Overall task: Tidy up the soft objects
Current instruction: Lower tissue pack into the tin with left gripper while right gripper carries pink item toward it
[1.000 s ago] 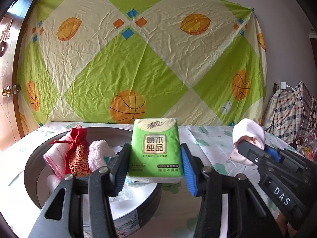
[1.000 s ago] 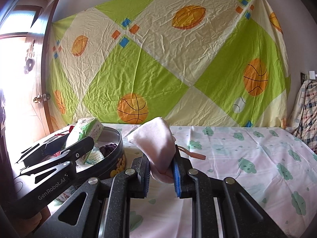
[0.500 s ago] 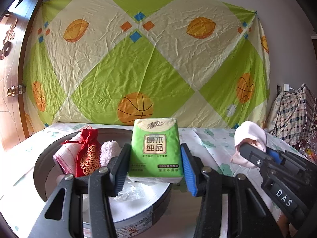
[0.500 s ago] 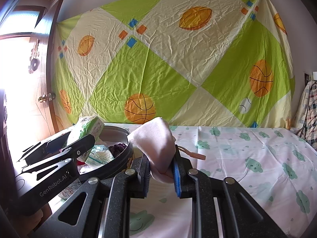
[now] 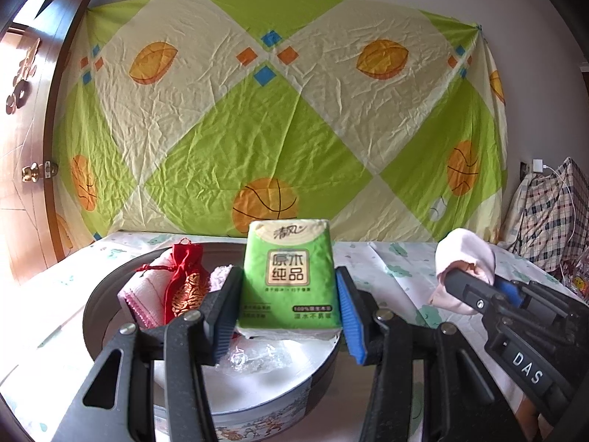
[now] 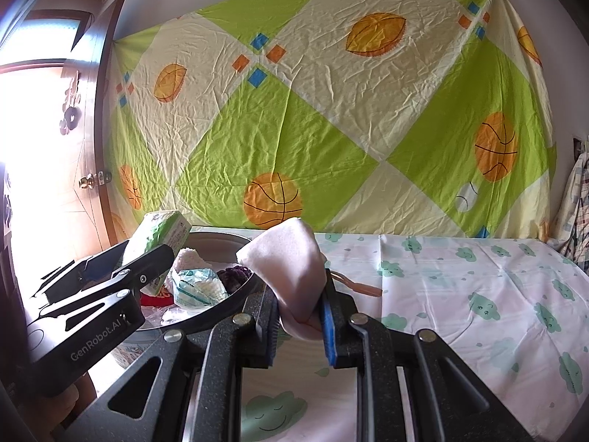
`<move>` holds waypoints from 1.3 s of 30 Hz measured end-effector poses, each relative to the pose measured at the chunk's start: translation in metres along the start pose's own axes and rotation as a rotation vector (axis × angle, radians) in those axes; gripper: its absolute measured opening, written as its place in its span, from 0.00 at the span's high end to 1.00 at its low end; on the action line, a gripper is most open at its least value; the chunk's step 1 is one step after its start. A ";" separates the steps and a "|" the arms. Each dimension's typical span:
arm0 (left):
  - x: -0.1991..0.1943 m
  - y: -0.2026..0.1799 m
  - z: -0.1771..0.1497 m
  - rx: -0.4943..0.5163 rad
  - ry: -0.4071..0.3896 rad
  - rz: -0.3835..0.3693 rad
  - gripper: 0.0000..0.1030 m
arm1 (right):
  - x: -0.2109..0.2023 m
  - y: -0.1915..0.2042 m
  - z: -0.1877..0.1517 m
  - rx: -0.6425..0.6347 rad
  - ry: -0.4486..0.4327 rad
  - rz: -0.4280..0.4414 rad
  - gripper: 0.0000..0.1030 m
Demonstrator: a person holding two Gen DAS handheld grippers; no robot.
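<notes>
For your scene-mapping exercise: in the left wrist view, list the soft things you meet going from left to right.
Pink towel → red drawstring pouch → green tissue pack → pale pink cloth.

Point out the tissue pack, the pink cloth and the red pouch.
tissue pack (image 5: 288, 276), left wrist view, middle of its green front.
pink cloth (image 6: 291, 258), right wrist view, folded top above the jaws.
red pouch (image 5: 184, 283), left wrist view, its body.
</notes>
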State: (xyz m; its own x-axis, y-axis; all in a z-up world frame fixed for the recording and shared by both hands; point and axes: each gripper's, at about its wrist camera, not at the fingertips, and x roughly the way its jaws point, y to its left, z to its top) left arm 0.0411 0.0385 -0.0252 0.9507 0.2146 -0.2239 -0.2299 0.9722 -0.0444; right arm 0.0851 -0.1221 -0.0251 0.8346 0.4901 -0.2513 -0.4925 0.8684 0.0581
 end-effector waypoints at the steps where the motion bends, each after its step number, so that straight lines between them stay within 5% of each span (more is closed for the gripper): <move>1: 0.000 0.001 0.000 -0.002 -0.001 0.000 0.52 | 0.000 0.001 0.000 -0.002 0.001 0.001 0.79; 39: -0.009 0.038 0.005 -0.018 0.008 0.045 0.52 | 0.019 0.036 0.003 -0.041 0.019 0.072 0.79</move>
State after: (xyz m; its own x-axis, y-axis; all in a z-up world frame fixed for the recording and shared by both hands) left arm 0.0246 0.0745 -0.0195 0.9376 0.2574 -0.2340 -0.2763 0.9597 -0.0515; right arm 0.0838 -0.0816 -0.0248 0.7919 0.5497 -0.2660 -0.5614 0.8267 0.0372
